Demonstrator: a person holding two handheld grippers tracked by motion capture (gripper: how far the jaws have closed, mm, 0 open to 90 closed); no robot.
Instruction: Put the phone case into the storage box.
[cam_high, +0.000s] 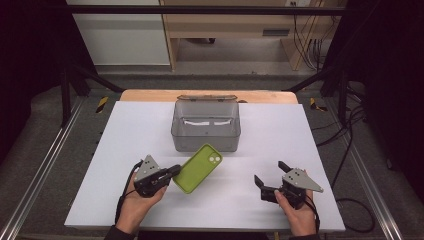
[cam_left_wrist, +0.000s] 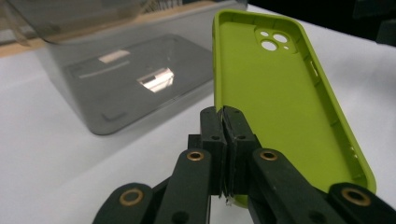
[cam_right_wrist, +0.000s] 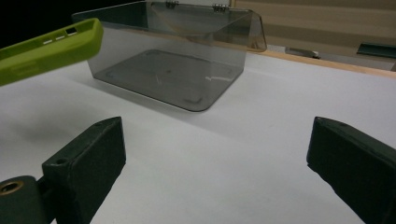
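From the high view, your left gripper sits at about 7 o'clock on the white counter, its jaws clamped on the near edge of the green phone case. The case tilts up toward 1 o'clock, its far corner just in front of the smoky clear box, which stands at 12 o'clock with its lid swung open at the back. Your right gripper rests at about 5 o'clock, well apart from the case, jaws spread wide with nothing between them.

In the left gripper view, your two black jaws meet tightly on the lower rim of the phone case; the hollow inside faces you, camera cut-outs at 12 o'clock. The box lies at 10 o'clock, empty floor showing.

In the right gripper view, your jaws stand far apart at 8 and 4 o'clock over bare counter. The phone case hangs at 10 o'clock, off the surface, and the box sits at 12 o'clock.
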